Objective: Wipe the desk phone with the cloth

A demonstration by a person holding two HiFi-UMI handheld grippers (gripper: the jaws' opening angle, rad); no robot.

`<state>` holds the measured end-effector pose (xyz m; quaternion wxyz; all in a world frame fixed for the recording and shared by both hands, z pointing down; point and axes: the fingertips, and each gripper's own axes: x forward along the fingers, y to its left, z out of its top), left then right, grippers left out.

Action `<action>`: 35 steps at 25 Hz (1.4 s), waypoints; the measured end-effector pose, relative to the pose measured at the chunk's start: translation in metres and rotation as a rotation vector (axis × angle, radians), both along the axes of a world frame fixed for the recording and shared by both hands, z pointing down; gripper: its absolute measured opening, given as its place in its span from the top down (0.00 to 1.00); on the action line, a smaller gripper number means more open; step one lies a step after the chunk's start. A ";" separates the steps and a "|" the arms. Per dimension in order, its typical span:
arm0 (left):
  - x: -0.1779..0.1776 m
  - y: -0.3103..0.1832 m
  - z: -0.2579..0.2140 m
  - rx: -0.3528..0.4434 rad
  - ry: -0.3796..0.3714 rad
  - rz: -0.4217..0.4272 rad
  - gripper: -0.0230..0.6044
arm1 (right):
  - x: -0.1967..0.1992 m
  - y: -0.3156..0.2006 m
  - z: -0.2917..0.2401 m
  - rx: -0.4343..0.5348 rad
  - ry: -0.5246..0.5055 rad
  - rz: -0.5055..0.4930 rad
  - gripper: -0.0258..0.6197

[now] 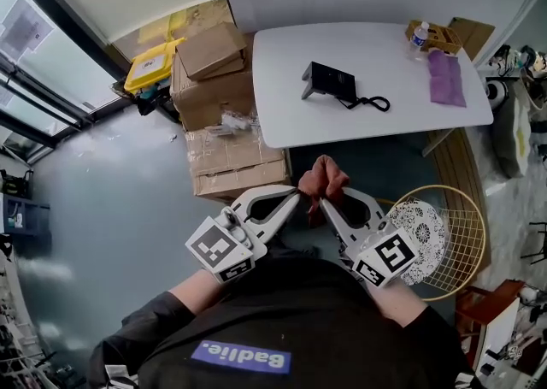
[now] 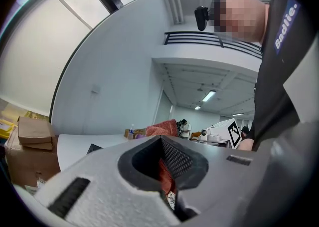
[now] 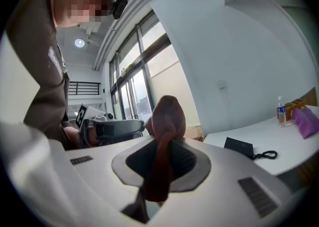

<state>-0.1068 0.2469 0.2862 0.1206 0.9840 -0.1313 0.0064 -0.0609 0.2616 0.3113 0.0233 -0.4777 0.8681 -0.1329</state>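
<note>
The black desk phone [image 1: 329, 81] stands on the white table [image 1: 282, 114] with its coiled cord [image 1: 369, 104] trailing right. I hold both grippers close to my body, short of the table's near edge. A reddish-brown cloth [image 1: 323, 176] is bunched between them. The left gripper [image 1: 301, 197] and the right gripper [image 1: 324, 204] are each shut on it. In the left gripper view the cloth [image 2: 164, 172] is pinched in the jaws of that gripper [image 2: 167, 171]. The right gripper view shows the cloth [image 3: 167, 121] rising from its gripper [image 3: 159, 167], and the phone [image 3: 239, 146] beyond.
A purple cloth [image 1: 446, 78], a water bottle [image 1: 419, 34] and a wooden tray [image 1: 438, 35] sit at the table's far right. Cardboard boxes [image 1: 218, 114] are stacked left of the table. A gold wire chair [image 1: 449, 238] stands by my right side.
</note>
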 end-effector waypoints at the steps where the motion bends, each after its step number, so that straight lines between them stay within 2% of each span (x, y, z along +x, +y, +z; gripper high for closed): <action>1: 0.000 -0.004 0.000 -0.001 0.001 -0.005 0.95 | 0.000 -0.003 0.001 -0.004 0.005 -0.003 0.85; 11: -0.008 -0.083 0.009 -0.010 0.035 -0.015 0.95 | -0.002 -0.078 0.013 -0.055 0.075 0.006 0.85; 19: -0.016 -0.182 0.009 -0.017 0.052 0.044 0.95 | -0.012 -0.182 0.021 -0.110 0.101 0.081 0.85; 25: -0.020 -0.232 0.028 -0.035 0.034 0.105 0.95 | -0.010 -0.238 0.036 -0.156 0.117 0.156 0.85; 31: -0.007 -0.258 0.032 -0.062 0.036 0.123 0.95 | -0.001 -0.270 0.042 -0.160 0.153 0.144 0.85; 35: 0.002 -0.277 0.037 -0.063 0.028 0.093 0.95 | 0.010 -0.291 0.051 -0.171 0.176 0.095 0.85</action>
